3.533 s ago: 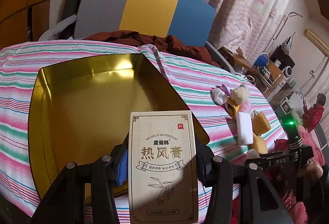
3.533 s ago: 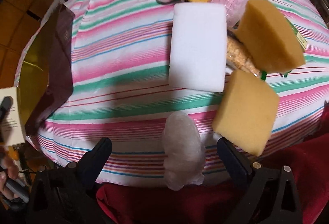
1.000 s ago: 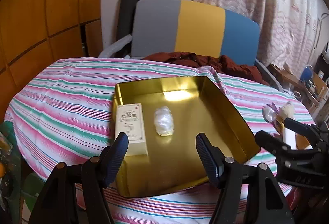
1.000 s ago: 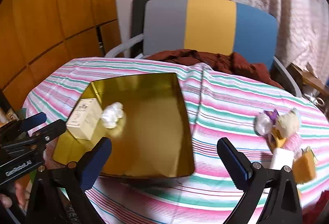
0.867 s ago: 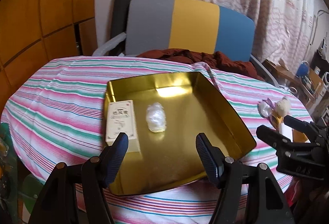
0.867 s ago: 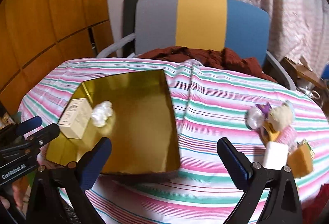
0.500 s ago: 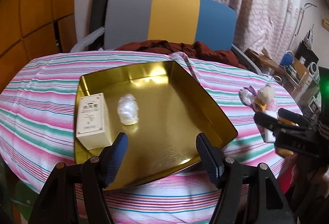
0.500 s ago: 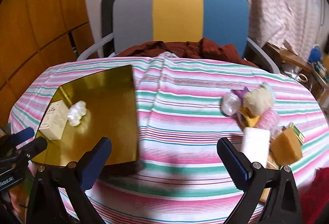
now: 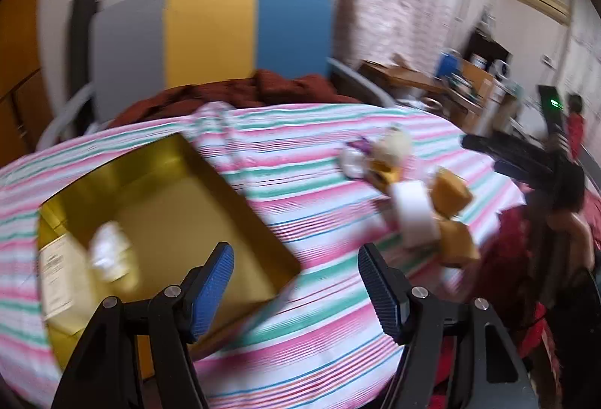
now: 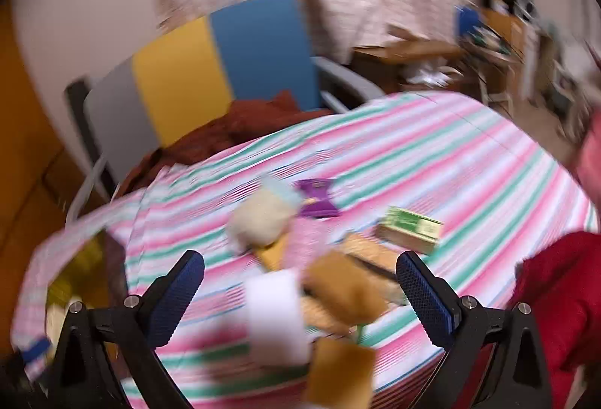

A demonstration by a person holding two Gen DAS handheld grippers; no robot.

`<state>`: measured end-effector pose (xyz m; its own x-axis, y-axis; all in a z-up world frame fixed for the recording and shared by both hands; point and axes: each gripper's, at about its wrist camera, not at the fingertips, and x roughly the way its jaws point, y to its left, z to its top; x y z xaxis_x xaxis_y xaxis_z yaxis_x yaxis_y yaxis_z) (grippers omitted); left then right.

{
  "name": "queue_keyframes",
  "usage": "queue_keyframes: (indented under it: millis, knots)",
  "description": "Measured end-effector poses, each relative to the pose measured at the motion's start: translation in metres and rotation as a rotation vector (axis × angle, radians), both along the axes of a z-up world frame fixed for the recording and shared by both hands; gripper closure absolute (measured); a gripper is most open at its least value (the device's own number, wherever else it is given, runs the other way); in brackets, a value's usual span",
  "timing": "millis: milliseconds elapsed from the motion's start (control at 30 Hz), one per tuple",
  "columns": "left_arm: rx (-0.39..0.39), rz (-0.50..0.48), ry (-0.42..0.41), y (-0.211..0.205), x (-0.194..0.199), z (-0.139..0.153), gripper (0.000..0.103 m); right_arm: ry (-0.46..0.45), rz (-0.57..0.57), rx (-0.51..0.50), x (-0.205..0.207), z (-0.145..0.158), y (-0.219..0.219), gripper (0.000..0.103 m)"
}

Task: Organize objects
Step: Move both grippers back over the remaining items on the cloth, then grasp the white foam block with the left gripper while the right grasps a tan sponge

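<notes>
A gold tin tray (image 9: 240, 198) lies on the striped tablecloth at the left and holds a cream box (image 9: 60, 277) and a clear plastic wad (image 9: 109, 251). To its right lies a pile: a white block (image 9: 413, 213), yellow sponges (image 9: 450, 191), and a cream plush toy (image 9: 394, 146). My left gripper (image 9: 295, 281) hangs open above the table's near edge, between tray and pile. In the blurred right wrist view my right gripper (image 10: 300, 292) is open over the white block (image 10: 276, 311) and a yellow sponge (image 10: 343, 289), holding nothing.
A grey, yellow and blue chair (image 9: 210, 37) with a dark red cloth (image 9: 240, 93) stands behind the table. A green box (image 10: 409, 228) and a purple item (image 10: 317, 200) lie beyond the pile. A person's red sleeve (image 10: 563, 296) is at the right. A cluttered desk (image 9: 450, 78) stands far right.
Both grippers have let go of their items, which now lie in the tray. Both cameras have swung right from the tray toward the pile; the current frames are motion-blurred.
</notes>
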<state>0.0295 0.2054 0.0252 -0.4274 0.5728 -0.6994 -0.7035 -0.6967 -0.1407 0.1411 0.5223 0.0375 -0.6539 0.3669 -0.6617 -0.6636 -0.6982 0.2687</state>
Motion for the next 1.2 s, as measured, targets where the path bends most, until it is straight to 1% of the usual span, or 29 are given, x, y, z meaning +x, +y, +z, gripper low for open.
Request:
queue_keyframes:
  millis: [33, 100, 133, 167, 200, 233, 433, 500, 567, 700, 767, 1000, 1100, 1133, 1167, 1200]
  knots:
    - [-0.013, -0.036, -0.002, 0.015, 0.002, -0.002, 0.033, 0.018, -0.024, -0.019, 0.006, -0.004, 0.007, 0.000]
    - [-0.038, -0.077, -0.015, 0.036, 0.005, -0.009, 0.033, 0.081, -0.054, -0.118, 0.015, -0.016, 0.018, 0.000]
    - [-0.045, -0.091, -0.028, 0.045, 0.005, -0.011, 0.033, 0.097, -0.072, -0.159, 0.019, -0.022, 0.024, 0.000]
    - [-0.050, -0.112, -0.049, 0.058, 0.004, -0.016, 0.033, 0.111, -0.086, -0.161, 0.022, -0.022, 0.027, 0.000]
    - [-0.054, -0.123, -0.057, 0.065, 0.004, -0.019, 0.033, 0.154, -0.091, -0.151, 0.027, -0.019, 0.028, 0.000]
    - [-0.058, -0.134, -0.064, 0.074, 0.004, -0.022, 0.033, 0.176, -0.096, -0.147, 0.030, -0.018, 0.028, 0.000]
    - [-0.060, -0.193, -0.140, 0.126, 0.003, -0.042, 0.033, 0.208, -0.066, -0.182, 0.030, -0.021, 0.030, 0.000]
    - [-0.060, -0.206, -0.175, 0.143, 0.002, -0.049, 0.031, 0.228, -0.066, -0.200, 0.033, -0.022, 0.033, 0.000]
    - [-0.057, -0.218, -0.195, 0.158, 0.002, -0.054, 0.021, 0.246, -0.065, -0.219, 0.034, -0.024, 0.036, 0.000]
    - [-0.076, -0.225, -0.214, 0.185, 0.000, -0.067, 0.019, 0.269, -0.064, -0.263, 0.036, -0.028, 0.041, 0.000]
    - [-0.103, -0.224, -0.224, 0.198, -0.001, -0.076, 0.019, 0.275, -0.065, -0.274, 0.036, -0.030, 0.042, 0.000]
    - [-0.118, -0.197, -0.271, 0.218, -0.006, -0.092, 0.019, 0.253, -0.045, -0.284, 0.031, -0.031, 0.043, 0.000]
    - [-0.154, -0.191, -0.252, 0.225, -0.006, -0.098, 0.019, 0.247, -0.046, -0.286, 0.031, -0.032, 0.043, 0.000]
    - [-0.152, -0.193, -0.259, 0.225, -0.007, -0.101, 0.023, 0.245, -0.048, -0.288, 0.031, -0.032, 0.043, 0.000]
    - [-0.143, -0.197, -0.273, 0.223, -0.008, -0.102, 0.037, 0.244, -0.050, -0.289, 0.031, -0.033, 0.044, 0.000]
    - [-0.133, -0.202, -0.283, 0.221, -0.009, -0.103, 0.045, 0.240, -0.051, -0.289, 0.031, -0.033, 0.044, 0.000]
